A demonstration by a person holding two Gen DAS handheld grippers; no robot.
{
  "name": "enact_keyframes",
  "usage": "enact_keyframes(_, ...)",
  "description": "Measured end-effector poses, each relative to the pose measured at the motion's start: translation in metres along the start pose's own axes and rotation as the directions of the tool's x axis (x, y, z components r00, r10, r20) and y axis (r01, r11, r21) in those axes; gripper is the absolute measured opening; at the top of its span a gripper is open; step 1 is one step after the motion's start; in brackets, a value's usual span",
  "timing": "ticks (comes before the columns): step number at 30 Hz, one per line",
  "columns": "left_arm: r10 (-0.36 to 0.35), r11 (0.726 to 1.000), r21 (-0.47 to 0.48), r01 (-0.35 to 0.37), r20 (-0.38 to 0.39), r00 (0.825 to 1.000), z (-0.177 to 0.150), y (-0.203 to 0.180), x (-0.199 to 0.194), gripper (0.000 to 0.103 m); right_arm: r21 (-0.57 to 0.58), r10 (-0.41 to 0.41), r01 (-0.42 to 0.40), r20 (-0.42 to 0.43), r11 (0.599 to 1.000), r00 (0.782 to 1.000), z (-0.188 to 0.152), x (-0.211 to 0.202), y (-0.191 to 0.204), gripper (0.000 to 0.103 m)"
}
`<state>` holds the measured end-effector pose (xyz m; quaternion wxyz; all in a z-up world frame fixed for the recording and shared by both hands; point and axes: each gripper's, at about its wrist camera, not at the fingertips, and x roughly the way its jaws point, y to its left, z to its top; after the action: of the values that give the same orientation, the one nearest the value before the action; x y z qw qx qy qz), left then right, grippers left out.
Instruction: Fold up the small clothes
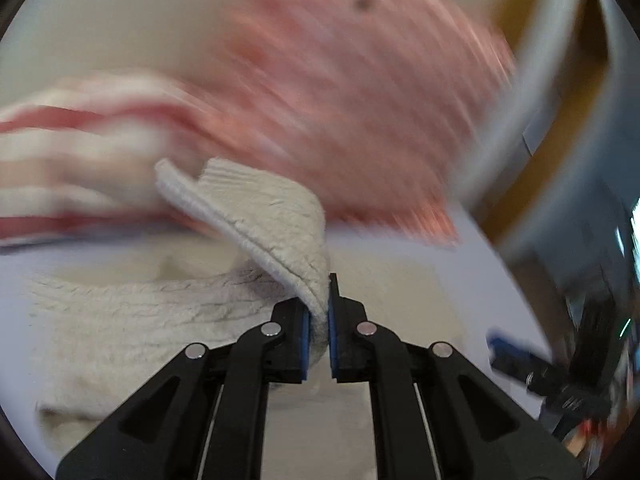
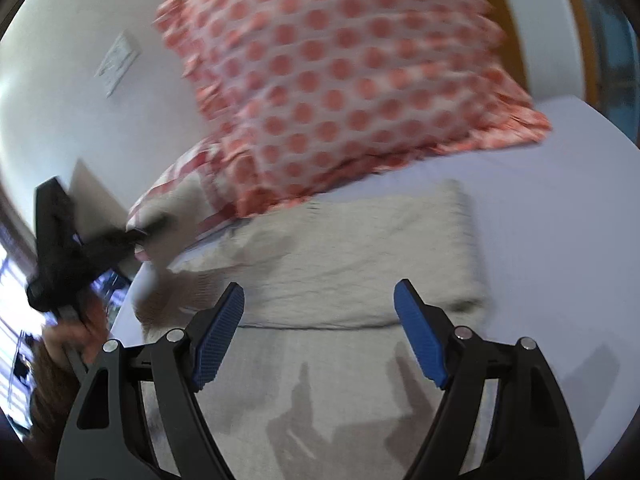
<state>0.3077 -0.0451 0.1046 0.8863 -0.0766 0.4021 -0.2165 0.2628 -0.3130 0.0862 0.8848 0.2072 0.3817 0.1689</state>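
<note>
A cream knitted garment (image 1: pixel 120 320) lies on a pale lilac bed sheet (image 1: pixel 460 264). My left gripper (image 1: pixel 319 320) is shut on a ribbed edge of it (image 1: pixel 264 216) and holds that edge lifted above the rest. In the right wrist view the same garment (image 2: pixel 340 380) lies spread below my right gripper (image 2: pixel 320 312), which is open and empty just above it. A folded part (image 2: pixel 360 256) lies across its far end. The left gripper (image 2: pixel 100 248) shows blurred at the left, holding cloth.
A red-and-white spotted pillow (image 2: pixel 352 80) leans at the head of the bed, over a red-striped pillow (image 1: pixel 60 160). A white wall (image 2: pixel 80 80) with a switch plate (image 2: pixel 118 62) is behind. The right gripper (image 1: pixel 540 372) shows at the right edge of the left wrist view.
</note>
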Motion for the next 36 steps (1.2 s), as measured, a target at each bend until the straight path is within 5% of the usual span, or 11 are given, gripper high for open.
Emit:
enact_keyframes(4, -0.035, 0.994, 0.093, 0.057, -0.22, 0.975, -0.041, -0.047, 0.068, 0.011, 0.069, -0.017, 0.018, -0.016, 0.997, 1.0, -0.002, -0.006, -0.029, 0.079)
enact_keyframes(7, -0.141, 0.985, 0.076, 0.154, -0.152, 0.978, -0.045, -0.036, 0.033, 0.017, 0.06, 0.003, -0.001, -0.034, 0.998, 0.999, -0.001, -0.002, -0.032, 0.079)
enact_keyframes(9, -0.18, 0.981, 0.068, 0.183, -0.051, 0.982, -0.043, -0.017, -0.014, 0.041, 0.032, 0.015, -0.013, -0.055, 0.999, 0.998, -0.002, 0.007, -0.027, 0.075)
enact_keyframes(14, 0.028, 0.998, 0.056, -0.038, 0.16, 0.987, -0.066, 0.037, -0.118, 0.058, -0.004, 0.007, -0.008, -0.15, 1.0, 0.989, 0.002, 0.054, -0.008, 0.07)
enact_keyframes(22, 0.274, 0.962, -0.031, -0.272, 0.158, 0.949, -0.121, 0.098, -0.176, 0.063, -0.338, -0.182, 0.142, -0.089, 0.93, 0.979, 0.0, 0.106, 0.083, 0.07)
enact_keyframes(25, 0.235, 0.972, -0.042, -0.232, 0.135, 0.963, -0.126, 0.097, -0.171, 0.064, -0.384, -0.336, 0.276, -0.098, 0.881, 0.937, 0.001, 0.14, 0.086, 0.038)
enact_keyframes(26, 0.232, 0.973, -0.038, -0.229, 0.133, 0.964, -0.125, 0.095, -0.167, 0.064, -0.371, -0.357, 0.295, -0.108, 0.88, 0.928, 0.003, 0.145, 0.081, 0.01)
enact_keyframes(27, 0.226, 0.974, -0.028, -0.224, 0.134, 0.965, -0.125, 0.094, -0.165, 0.064, -0.33, -0.376, 0.323, -0.111, 0.887, 0.92, 0.006, 0.148, 0.066, 0.008)
enact_keyframes(32, 0.206, 0.979, -0.026, -0.204, 0.136, 0.969, -0.133, 0.101, -0.162, 0.066, -0.073, -0.293, 0.294, 0.023, 0.953, 0.956, 0.014, 0.087, 0.006, 0.008)
enact_keyframes(34, 0.206, 0.978, -0.038, -0.203, 0.124, 0.971, -0.14, 0.106, -0.16, 0.066, -0.005, -0.263, 0.263, 0.0, 0.965, 0.965, 0.005, 0.07, -0.015, 0.019)
enact_keyframes(36, 0.209, 0.978, -0.052, -0.204, 0.111, 0.972, -0.146, 0.11, -0.161, 0.066, 0.058, -0.264, 0.265, -0.031, 0.962, 0.964, -0.005, 0.053, -0.031, 0.051)
